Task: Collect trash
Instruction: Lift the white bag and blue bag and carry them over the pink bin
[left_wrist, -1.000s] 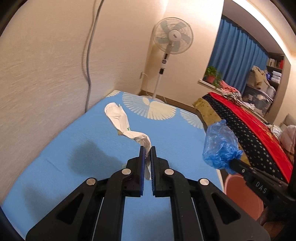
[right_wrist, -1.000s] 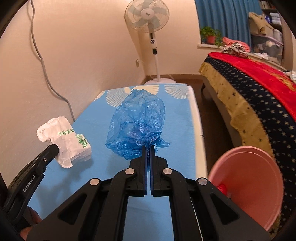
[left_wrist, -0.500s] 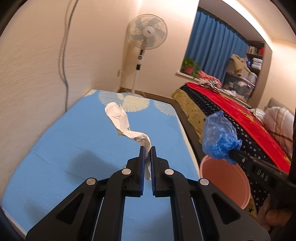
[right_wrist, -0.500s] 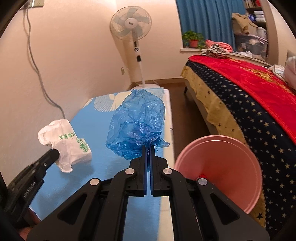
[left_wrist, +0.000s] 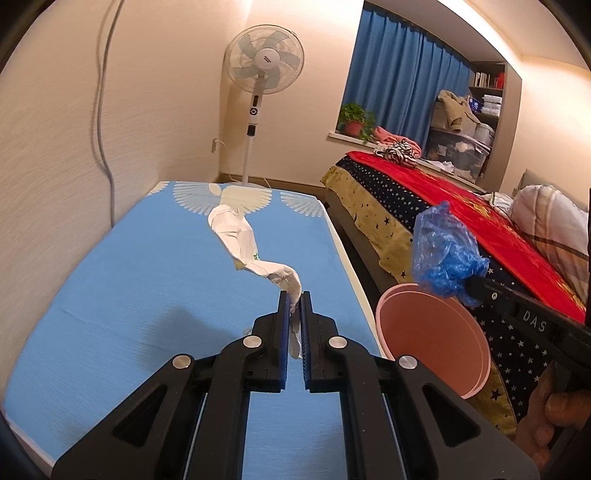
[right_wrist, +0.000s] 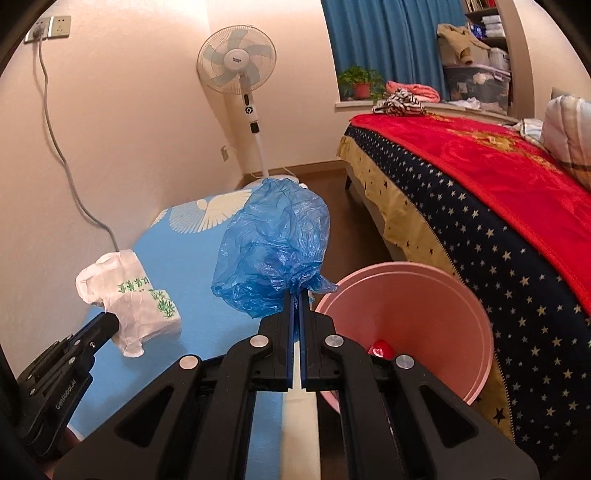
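Both claws, still clamping their bags, have swung toward the pink bin (right_wrist: 424, 291).

Both bags swing toward the bin

The pink bin (right_wrist: 406, 325) now sits larger and closer under the blue plastic bag (right_wrist: 273, 254); the white plastic bag (left_wrist: 251, 251) follows over the mattress edge.

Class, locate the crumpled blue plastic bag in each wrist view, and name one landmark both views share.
Left wrist: blue plastic bag at right, on the right gripper, above the pink bucket.
Right wrist: bag at centre, above the fingers.
Shared landmark: white standing fan.
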